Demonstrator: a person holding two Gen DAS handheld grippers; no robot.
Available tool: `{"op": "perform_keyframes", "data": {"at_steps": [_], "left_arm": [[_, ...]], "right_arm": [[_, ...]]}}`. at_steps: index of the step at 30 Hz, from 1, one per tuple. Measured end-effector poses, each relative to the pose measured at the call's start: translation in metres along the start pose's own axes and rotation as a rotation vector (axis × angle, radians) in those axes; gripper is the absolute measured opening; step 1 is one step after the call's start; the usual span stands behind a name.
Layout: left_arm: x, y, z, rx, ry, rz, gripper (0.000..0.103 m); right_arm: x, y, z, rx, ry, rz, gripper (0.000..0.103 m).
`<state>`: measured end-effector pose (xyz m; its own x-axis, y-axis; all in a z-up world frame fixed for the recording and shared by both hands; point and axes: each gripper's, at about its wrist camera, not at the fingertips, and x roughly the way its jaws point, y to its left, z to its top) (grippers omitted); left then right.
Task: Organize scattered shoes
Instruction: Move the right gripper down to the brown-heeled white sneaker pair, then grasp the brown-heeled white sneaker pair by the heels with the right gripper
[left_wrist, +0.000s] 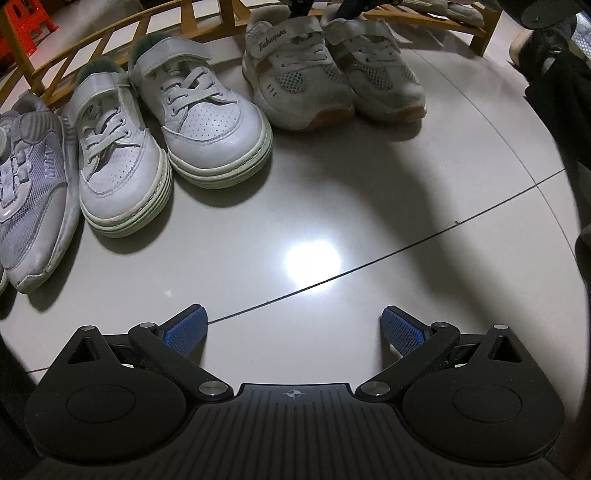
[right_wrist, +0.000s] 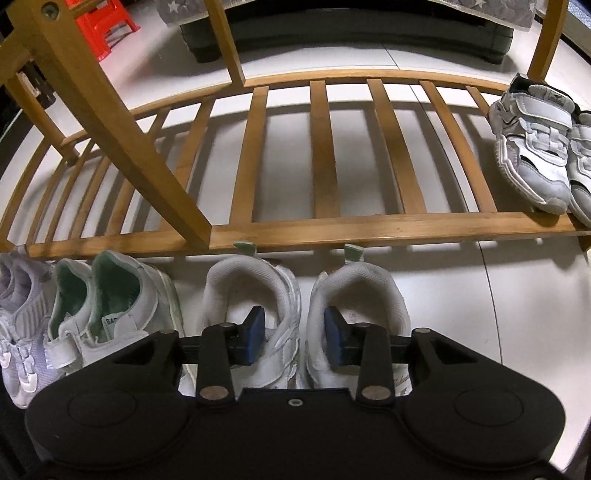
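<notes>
Shoes are lining up on the pale tiled floor (left_wrist: 369, 229) in front of the wooden slatted rack (right_wrist: 325, 225), where another white pair (right_wrist: 535, 155) is sitting on the slats at the right end. You are holding the left gripper (left_wrist: 293, 325) with its blue pads spread wide over bare tile, facing the green-soled pair (left_wrist: 170, 140) and the mesh strap pair (left_wrist: 332, 74). Your right gripper (right_wrist: 294, 339) is reaching one pad into each heel opening of the mesh strap pair (right_wrist: 306, 306), pressing the two inner walls together between its fingers.

Glossy tile floor (left_wrist: 369, 206), slatted wooden rack (right_wrist: 325, 225) — leather-look, mesh-panelled shoes (left_wrist: 207, 122).
</notes>
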<state>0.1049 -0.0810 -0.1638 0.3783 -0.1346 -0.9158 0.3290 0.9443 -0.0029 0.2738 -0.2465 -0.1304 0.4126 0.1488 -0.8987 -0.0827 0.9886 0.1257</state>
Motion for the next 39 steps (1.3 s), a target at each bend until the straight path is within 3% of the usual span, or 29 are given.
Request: {"op": "perform_keyframes", "data": {"at_steps": [9, 14, 28, 39], "left_arm": [[-0.004, -0.003, -0.002, -0.001, -0.008, 0.001, 0.102], [-0.010, 0.001, -0.009, -0.003, -0.012, 0.001, 0.102], [-0.031, 0.019, -0.035, -0.010, -0.018, 0.004, 0.102], [-0.039, 0.019, -0.046, -0.010, -0.021, 0.004, 0.102]], "right_arm": [[0.011, -0.005, 0.003, 0.034, 0.035, -0.008, 0.035], [0.013, -0.004, 0.001, 0.013, 0.034, -0.004, 0.024], [-0.022, -0.028, -0.021, 0.033, -0.077, 0.041, 0.021], [-0.044, -0.057, -0.018, 0.030, -0.166, 0.007, 0.021]]}}
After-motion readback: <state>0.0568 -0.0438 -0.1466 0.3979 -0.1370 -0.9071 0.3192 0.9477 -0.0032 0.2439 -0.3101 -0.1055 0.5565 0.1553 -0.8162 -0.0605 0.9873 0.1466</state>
